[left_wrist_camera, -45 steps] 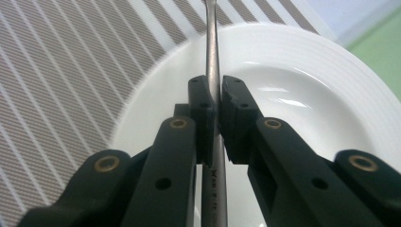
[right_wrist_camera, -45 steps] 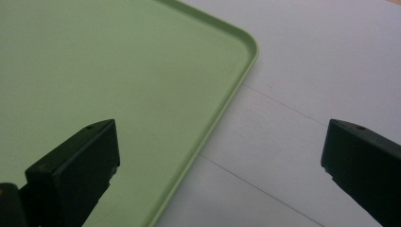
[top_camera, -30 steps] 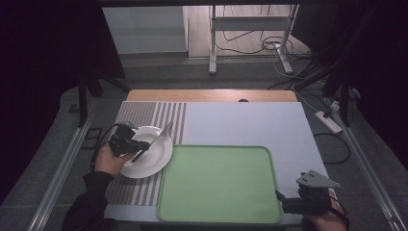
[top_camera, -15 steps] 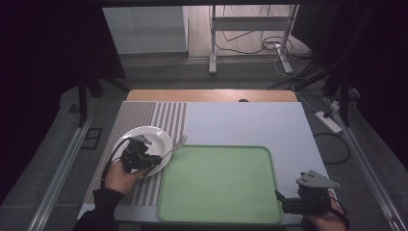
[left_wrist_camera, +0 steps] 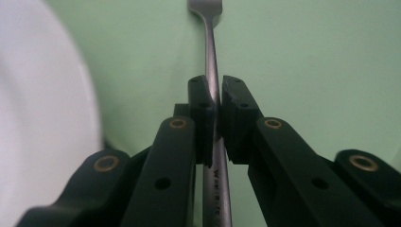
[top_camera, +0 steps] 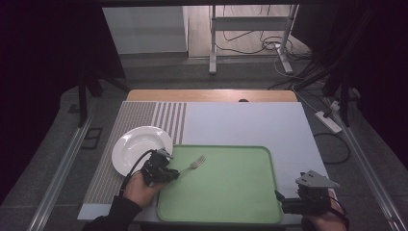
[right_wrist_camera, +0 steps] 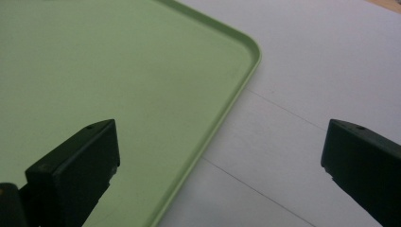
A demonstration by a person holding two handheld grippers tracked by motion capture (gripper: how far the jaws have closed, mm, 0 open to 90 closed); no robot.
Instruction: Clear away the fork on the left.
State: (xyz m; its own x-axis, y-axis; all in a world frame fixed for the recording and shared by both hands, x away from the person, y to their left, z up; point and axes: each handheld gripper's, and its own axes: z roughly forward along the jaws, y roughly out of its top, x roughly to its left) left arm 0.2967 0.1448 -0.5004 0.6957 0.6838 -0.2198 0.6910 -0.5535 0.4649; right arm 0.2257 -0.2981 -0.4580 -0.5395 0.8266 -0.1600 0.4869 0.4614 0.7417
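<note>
A metal fork [top_camera: 194, 164] [left_wrist_camera: 211, 52] is clamped by its handle in my left gripper [top_camera: 174, 173] [left_wrist_camera: 215, 101], which is shut on it. The tines point away over the left part of the green tray [top_camera: 226, 192] [left_wrist_camera: 307, 61]. A white plate [top_camera: 137, 143] [left_wrist_camera: 42, 123] lies just left of the tray, beside this gripper. My right gripper [top_camera: 283, 206] [right_wrist_camera: 221, 137] stands open with nothing between its jaws, hovering at the tray's [right_wrist_camera: 118, 61] near right corner.
A striped placemat [top_camera: 144, 115] lies under the plate on the pale table top [top_camera: 240, 125] [right_wrist_camera: 331, 61]. The wooden far edge of the table [top_camera: 211, 95] borders a floor with cables and a metal stand [top_camera: 250, 33].
My left gripper has carried the fork to the right, from over the plate to over the tray's left edge. The right gripper has stayed put.
</note>
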